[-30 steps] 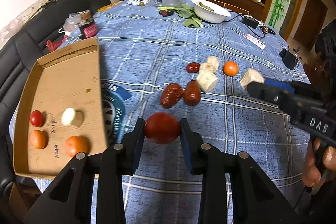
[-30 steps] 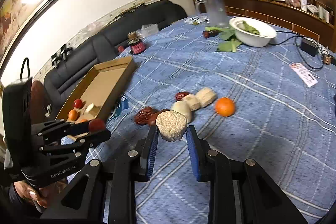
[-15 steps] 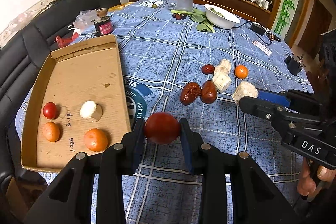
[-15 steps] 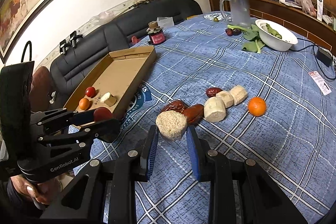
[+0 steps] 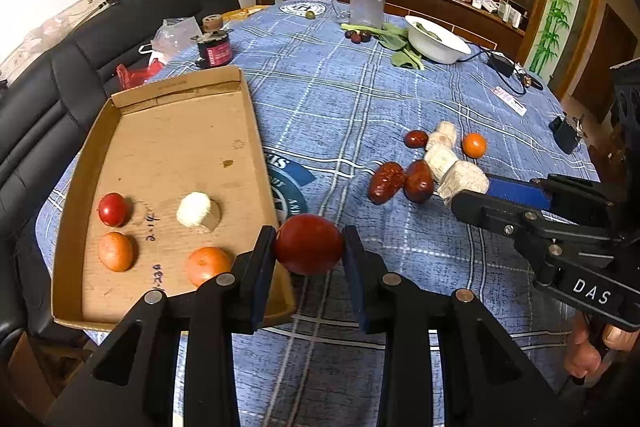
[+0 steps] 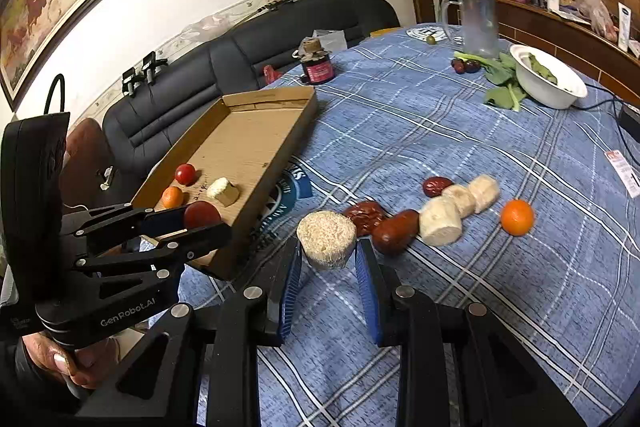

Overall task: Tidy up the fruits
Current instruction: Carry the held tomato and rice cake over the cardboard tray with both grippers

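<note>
My left gripper is shut on a red tomato and holds it above the near right edge of the cardboard tray. It also shows in the right wrist view. The tray holds a small tomato, two oranges and a white chunk. My right gripper is shut on a pale fibrous chunk above the tablecloth. Red dates, pale chunks and an orange lie on the table.
A white bowl with greens, a glass jug, a small dark jar, a cable and charger sit at the far side. A black sofa borders the table on the left.
Both grippers have moved left toward the tray with their loads. The tray now looks nearer and larger in both views.
</note>
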